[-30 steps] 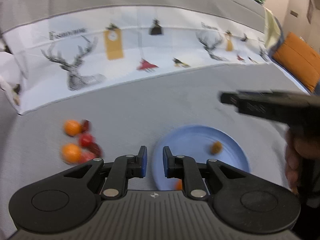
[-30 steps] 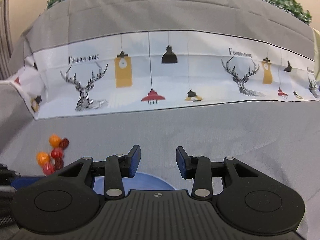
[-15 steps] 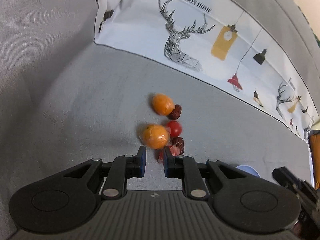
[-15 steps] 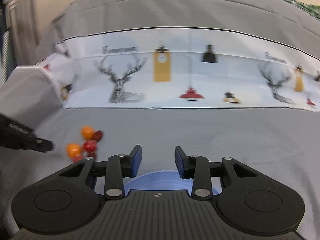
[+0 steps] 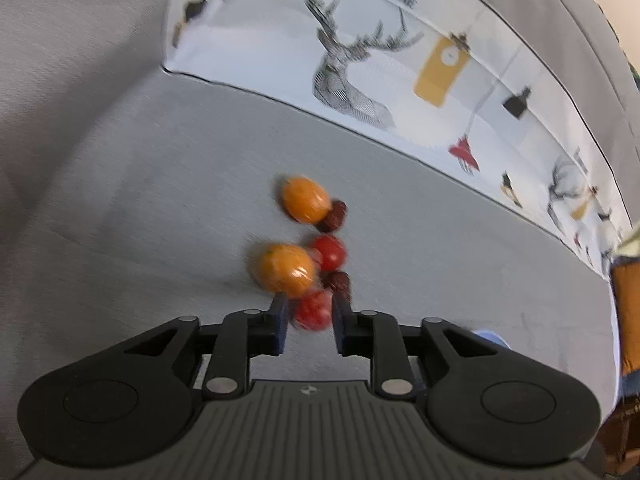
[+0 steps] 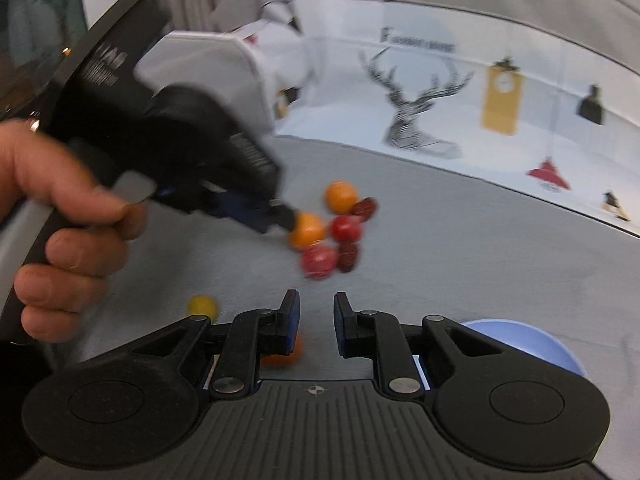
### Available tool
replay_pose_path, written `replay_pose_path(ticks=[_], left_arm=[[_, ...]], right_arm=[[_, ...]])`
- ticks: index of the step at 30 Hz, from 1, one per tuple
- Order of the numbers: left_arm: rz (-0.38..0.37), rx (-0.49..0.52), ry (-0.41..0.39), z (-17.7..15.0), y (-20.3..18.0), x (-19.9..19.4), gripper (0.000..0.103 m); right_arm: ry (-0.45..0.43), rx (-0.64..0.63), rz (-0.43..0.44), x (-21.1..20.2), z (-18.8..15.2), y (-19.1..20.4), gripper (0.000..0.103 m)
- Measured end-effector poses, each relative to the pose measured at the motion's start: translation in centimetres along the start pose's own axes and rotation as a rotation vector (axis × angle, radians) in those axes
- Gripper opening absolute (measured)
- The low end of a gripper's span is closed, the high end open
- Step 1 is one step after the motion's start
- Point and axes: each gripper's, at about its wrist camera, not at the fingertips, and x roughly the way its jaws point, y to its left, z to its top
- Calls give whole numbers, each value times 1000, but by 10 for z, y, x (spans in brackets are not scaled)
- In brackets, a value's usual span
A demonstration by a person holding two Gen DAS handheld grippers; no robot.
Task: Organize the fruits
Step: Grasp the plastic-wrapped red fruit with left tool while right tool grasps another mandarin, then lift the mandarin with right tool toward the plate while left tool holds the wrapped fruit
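Observation:
A cluster of small fruits lies on the grey cloth: two oranges (image 5: 285, 270) (image 5: 305, 199), a red tomato (image 5: 329, 253), dark dates (image 5: 339, 283) and a red fruit (image 5: 313, 312). My left gripper (image 5: 308, 326) is open, its jaws on either side of the near red fruit. In the right wrist view the left gripper (image 6: 280, 216) reaches the cluster beside an orange (image 6: 306, 231). My right gripper (image 6: 312, 322) is open and empty, short of the cluster. A blue plate (image 6: 532, 344) sits at lower right.
A yellow fruit (image 6: 203, 305) and an orange fruit (image 6: 282, 356) lie near my right gripper's left finger. A white deer-print cloth (image 5: 360, 60) runs across the back. An orange cushion (image 5: 626, 312) sits at the far right.
My left gripper moved forward onto the fruit cluster and opened wider around the near red fruit. My right gripper swung left toward the cluster and narrowed its opening a little.

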Motion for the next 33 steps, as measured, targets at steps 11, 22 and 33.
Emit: replay_pose_path(ticks=[11,22,33], left_arm=[[38,102,85,0,-12,33,35],[66,219,92,-4,-26,45,30],[62,149,100,-16,-3,2,30]], right_arm=[[132,-35,54,42,1,17,39],[163,-96,12,46,-3,22,39],[118,-83,-14,32,-2,22,32]])
